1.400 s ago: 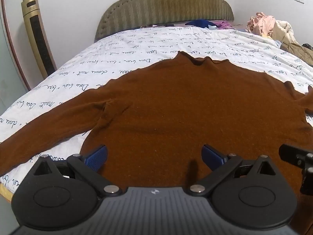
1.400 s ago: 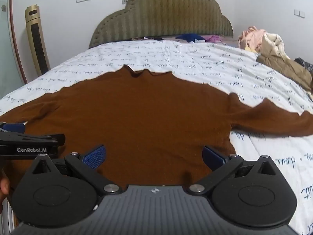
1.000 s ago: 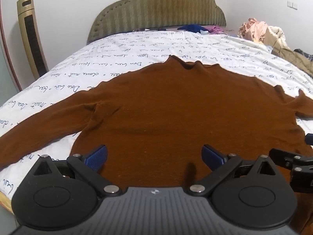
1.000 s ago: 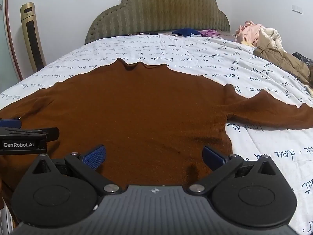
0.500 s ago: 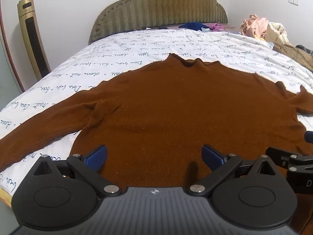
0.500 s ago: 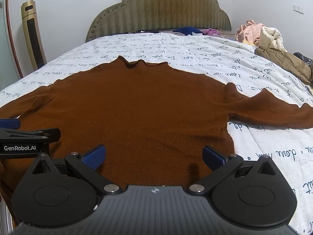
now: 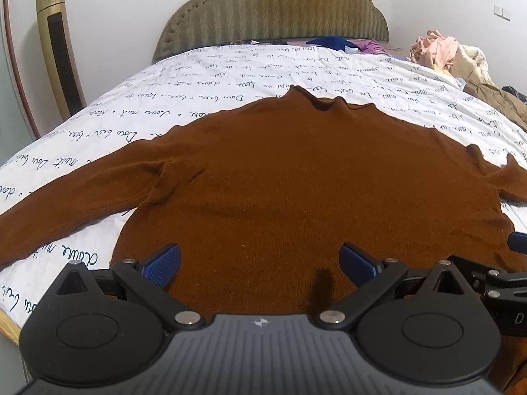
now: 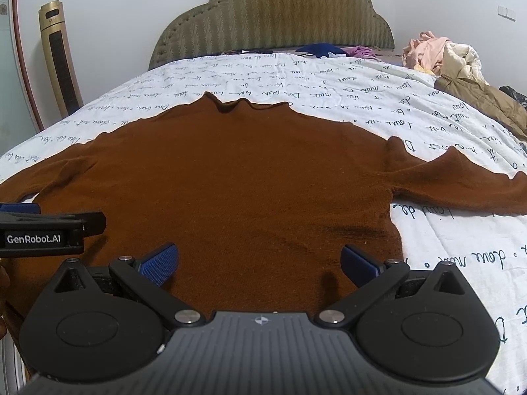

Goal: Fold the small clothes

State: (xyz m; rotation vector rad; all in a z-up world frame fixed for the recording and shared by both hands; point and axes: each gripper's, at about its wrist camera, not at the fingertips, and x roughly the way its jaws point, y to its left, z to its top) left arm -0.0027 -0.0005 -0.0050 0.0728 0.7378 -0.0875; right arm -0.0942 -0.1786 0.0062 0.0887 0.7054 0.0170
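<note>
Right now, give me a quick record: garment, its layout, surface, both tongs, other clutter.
garment: brown sweater
layout: flat, collar toward headboard, sleeves spread sideways
surface: white script-print bedspread
left tongs: open, over the hem, gripping nothing
right tongs: open, over the hem, gripping nothing
clutter: clothes pile at far right

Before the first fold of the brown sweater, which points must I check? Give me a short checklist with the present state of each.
1. Brown knit sweater lies flat on the white script-printed bedspread: ok.
2. Both sleeves spread outward: ok.
3. Left gripper open, holding nothing: ok.
4. Right gripper open, holding nothing: ok.
5. Hem edge reachable: cannot tell, hidden below the grippers.
6. Pile of pale clothes lies apart from the sweater: ok.
</note>
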